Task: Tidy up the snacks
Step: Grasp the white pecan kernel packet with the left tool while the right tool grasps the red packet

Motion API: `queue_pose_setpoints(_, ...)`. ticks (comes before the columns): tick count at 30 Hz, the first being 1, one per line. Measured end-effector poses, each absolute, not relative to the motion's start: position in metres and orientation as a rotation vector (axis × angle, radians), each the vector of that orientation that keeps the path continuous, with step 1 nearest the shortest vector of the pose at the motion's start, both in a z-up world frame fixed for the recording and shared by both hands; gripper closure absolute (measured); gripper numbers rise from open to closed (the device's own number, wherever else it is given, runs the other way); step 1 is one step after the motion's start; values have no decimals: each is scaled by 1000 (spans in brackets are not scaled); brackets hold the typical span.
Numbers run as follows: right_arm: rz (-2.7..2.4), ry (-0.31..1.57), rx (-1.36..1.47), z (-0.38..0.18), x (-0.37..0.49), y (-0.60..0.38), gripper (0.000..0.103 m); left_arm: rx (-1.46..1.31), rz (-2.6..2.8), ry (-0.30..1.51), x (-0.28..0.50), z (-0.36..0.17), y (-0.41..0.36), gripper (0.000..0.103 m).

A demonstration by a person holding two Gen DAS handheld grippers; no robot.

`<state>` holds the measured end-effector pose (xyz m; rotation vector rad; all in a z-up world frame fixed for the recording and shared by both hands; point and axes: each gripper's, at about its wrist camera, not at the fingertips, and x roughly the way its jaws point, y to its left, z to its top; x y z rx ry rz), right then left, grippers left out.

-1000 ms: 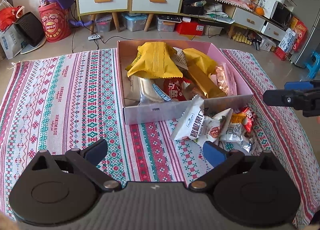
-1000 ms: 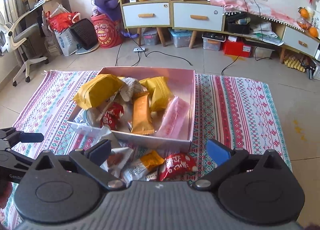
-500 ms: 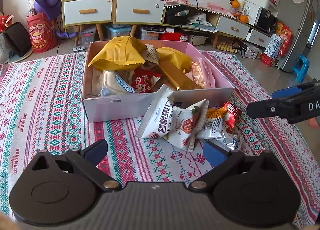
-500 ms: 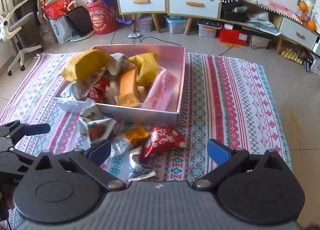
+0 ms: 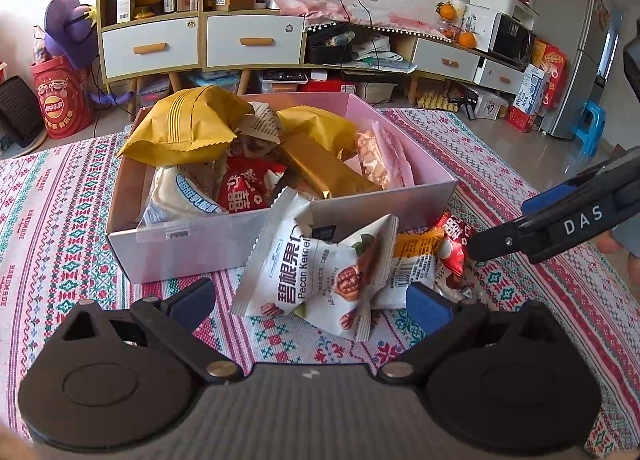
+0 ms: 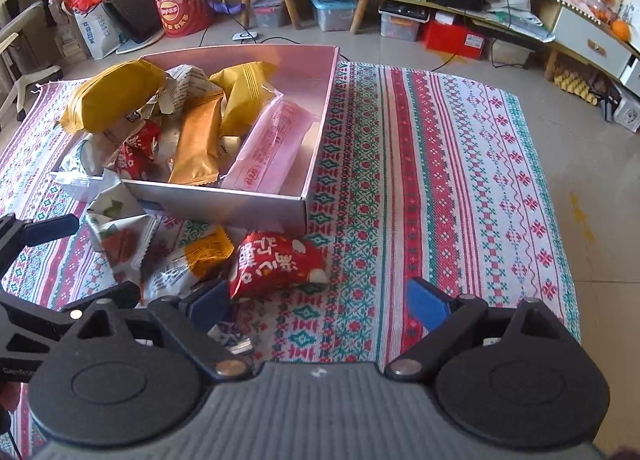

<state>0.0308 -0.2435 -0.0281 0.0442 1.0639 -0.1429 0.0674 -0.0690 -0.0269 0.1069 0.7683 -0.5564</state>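
Your left gripper is spread wide over the pecan packet, near the pink box. Your right gripper, jaws just narrowing but unclamped, flanks the red packet.

- Left wrist view looks forward and down from close by, the pink box at frame centre.
- Right wrist view tilts steeper, with that box upper left.
- Both share the box, the red packet and the patterned cloth.

A home living room: drawer cabinets, fridge, woven floor mat.
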Motion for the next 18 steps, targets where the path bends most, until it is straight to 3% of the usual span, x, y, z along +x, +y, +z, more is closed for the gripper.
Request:
queue_pose_setpoints(8, -63, 1077, 77, -40, 40, -244, 23, 100, -604, 751, 77, -29, -72, 0)
queue_pose_setpoints(14, -38, 1081, 52, -47, 42, -239, 32, 98, -640, 750, 80, -31, -76, 8)
queue_pose_setpoints(18, -33, 1073, 4, -48, 42, -232, 33, 98, -632, 749, 82, -32, -73, 15)
